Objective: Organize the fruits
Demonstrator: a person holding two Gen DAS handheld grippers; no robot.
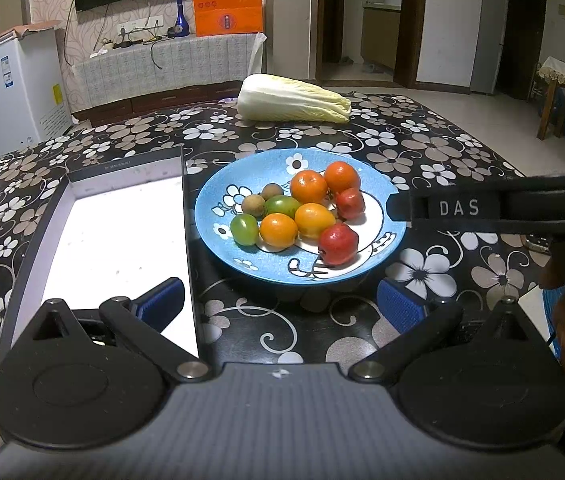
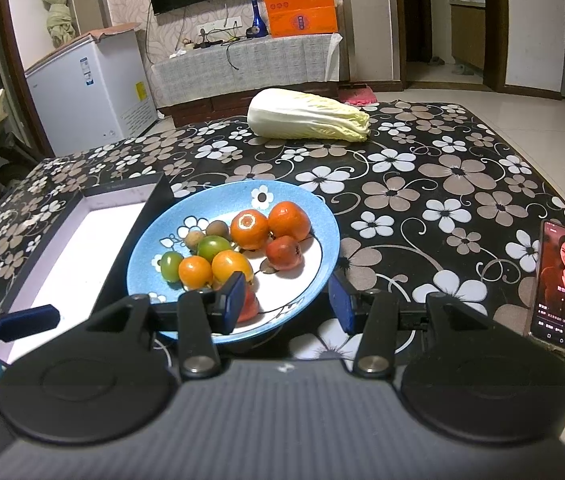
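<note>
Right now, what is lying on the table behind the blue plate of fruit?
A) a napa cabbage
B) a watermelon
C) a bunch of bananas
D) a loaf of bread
A: a pale napa cabbage lies on its side on the flowered table beyond the blue plate.

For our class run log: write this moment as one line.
left gripper: open, before bowl | right gripper: open, over bowl rim | fruits: in bowl | box: empty

The blue bowl (image 1: 218, 236), white-flowered, holds orange, green, brown and red fruits (image 1: 302, 216). A black tablecloth (image 2: 442, 184) with white and tan blossoms carries pale cabbage (image 2: 306, 116) at twelve o'clock and a black-rimmed white tray (image 1: 58, 200) at nine.
</note>
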